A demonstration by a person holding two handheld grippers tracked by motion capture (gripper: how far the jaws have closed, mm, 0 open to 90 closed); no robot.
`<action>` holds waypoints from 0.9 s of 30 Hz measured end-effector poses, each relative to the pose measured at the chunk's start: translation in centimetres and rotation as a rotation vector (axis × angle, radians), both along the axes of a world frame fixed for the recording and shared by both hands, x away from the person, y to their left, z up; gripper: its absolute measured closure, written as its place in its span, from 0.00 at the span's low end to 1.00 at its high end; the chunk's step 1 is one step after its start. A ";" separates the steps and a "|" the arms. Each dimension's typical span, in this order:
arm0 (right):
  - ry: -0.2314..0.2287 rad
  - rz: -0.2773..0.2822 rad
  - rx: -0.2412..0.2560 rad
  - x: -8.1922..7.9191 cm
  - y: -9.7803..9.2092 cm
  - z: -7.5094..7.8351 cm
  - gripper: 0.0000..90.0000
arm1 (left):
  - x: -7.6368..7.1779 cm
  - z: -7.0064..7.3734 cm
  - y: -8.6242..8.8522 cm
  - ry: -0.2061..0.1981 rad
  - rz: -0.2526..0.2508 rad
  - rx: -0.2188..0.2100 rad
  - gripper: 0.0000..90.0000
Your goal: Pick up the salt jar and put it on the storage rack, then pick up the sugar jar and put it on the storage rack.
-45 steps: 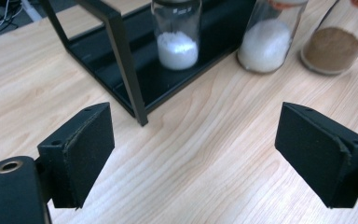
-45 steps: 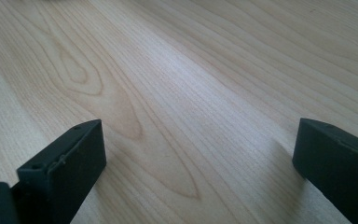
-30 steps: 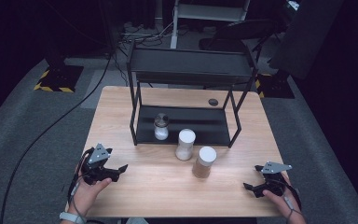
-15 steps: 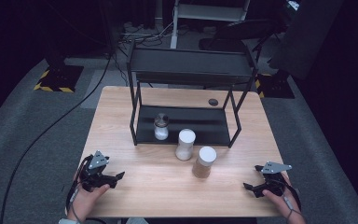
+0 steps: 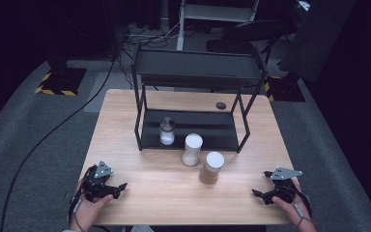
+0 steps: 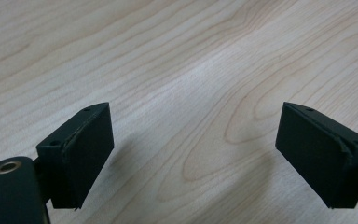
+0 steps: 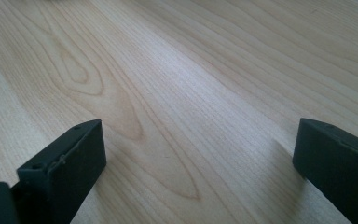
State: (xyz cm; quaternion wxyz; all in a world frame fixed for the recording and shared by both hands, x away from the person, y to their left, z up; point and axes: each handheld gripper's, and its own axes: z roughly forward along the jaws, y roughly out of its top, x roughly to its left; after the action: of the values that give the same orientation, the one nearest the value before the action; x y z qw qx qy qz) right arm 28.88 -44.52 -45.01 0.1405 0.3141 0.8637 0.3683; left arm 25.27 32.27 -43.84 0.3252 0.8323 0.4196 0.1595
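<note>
Two white-lidded jars stand in the middle of the wooden table (image 5: 174,193): a pale one (image 5: 192,150) and, to its right and nearer, a brown-filled one (image 5: 211,167). A small glass jar with a metal lid (image 5: 166,131) sits on the lower shelf of the black rack (image 5: 193,67). My left gripper (image 5: 117,189) rests low at the table's near left corner, open, with bare wood between its jaws in the left gripper view (image 6: 193,161). At the near right edge my right gripper (image 5: 260,195) is open too, over bare wood (image 7: 198,161).
A small dark round object (image 5: 221,105) lies on the table behind the rack's right side. Grey carpet (image 5: 38,145) surrounds the table, with a black cable (image 5: 53,135) trailing at the left and dark equipment behind.
My left gripper has drawn back toward the near edge and slightly left. The right gripper and the jars have stayed where they were.
</note>
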 end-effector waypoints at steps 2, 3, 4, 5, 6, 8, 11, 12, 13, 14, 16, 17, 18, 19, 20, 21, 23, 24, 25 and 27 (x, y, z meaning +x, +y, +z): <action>0.000 0.000 0.000 0.0 0.0 0.0 0.03 | 0.0 -0.3 0.1 0.004 0.003 -0.002 0.11; 0.000 0.000 0.000 0.0 0.0 0.0 0.03 | -0.1 -0.5 0.2 -0.005 0.005 -0.011 0.11; 0.000 0.000 0.000 0.0 0.0 0.0 0.03 | -0.3 -0.7 0.2 -0.011 0.008 -0.017 0.10; 0.000 0.000 0.000 0.0 0.0 0.0 0.03 | -0.4 -0.8 0.2 -0.013 0.015 -0.019 0.10; 0.000 0.000 0.000 0.0 0.0 0.0 0.03 | -0.4 -0.9 0.3 -0.018 0.016 -0.023 0.08; 0.000 0.000 0.000 0.0 0.0 0.0 0.03 | -0.5 -1.1 0.5 -0.027 0.013 -0.026 0.06; 0.000 0.000 0.000 0.0 0.0 0.0 0.03 | -0.4 -1.1 0.6 -0.027 0.002 -0.024 0.06; 0.000 0.000 0.000 0.0 0.0 0.0 0.03 | -0.4 -1.1 0.6 -0.027 0.000 -0.024 0.05; 0.000 0.000 0.000 0.0 0.0 0.0 0.03 | -0.4 -1.1 0.6 -0.027 -0.001 -0.024 0.05; 0.000 0.000 0.000 0.0 0.0 0.0 0.03 | -0.3 -1.1 0.6 -0.026 -0.003 -0.025 0.05; 0.000 0.000 0.000 0.0 0.0 0.0 0.03 | -0.3 -1.1 0.7 -0.024 -0.009 -0.024 0.05; 0.000 -0.001 -0.001 0.0 0.0 0.0 0.02 | -0.2 -1.1 0.7 -0.024 -0.012 -0.024 0.04; 0.000 -0.001 -0.001 0.0 0.0 0.0 0.02 | -0.2 -1.1 0.8 -0.024 -0.013 -0.024 0.04; 0.000 -0.001 -0.001 0.0 0.0 0.0 0.02 | -0.2 -1.1 0.8 -0.024 -0.013 -0.024 0.04; 0.000 -0.001 -0.002 0.0 0.0 0.0 0.02 | -0.2 -1.1 0.8 -0.024 -0.013 -0.024 0.04; 0.000 -0.002 -0.002 0.0 0.0 0.0 0.02 | -0.2 -1.1 0.8 -0.024 -0.014 -0.023 0.04; -0.001 -0.004 -0.006 0.0 0.1 0.0 0.02 | -0.2 -1.1 0.8 -0.024 -0.014 -0.023 0.04; -0.001 -0.003 -0.006 0.0 0.1 0.1 0.02 | -0.2 -1.1 0.7 -0.024 -0.013 -0.024 0.04; 0.000 -0.003 -0.006 0.0 0.1 0.1 0.02 | -0.2 -1.1 0.7 -0.024 -0.012 -0.023 0.04; 0.001 -0.006 -0.004 0.0 0.1 0.0 0.02 | -0.3 -1.1 0.6 -0.025 -0.005 -0.021 0.04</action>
State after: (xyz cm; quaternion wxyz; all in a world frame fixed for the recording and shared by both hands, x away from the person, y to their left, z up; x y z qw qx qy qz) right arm 28.86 -44.39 -44.96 0.1417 0.3166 0.8635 0.3662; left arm 24.93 32.86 -44.96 0.3395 0.8278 0.4151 0.1646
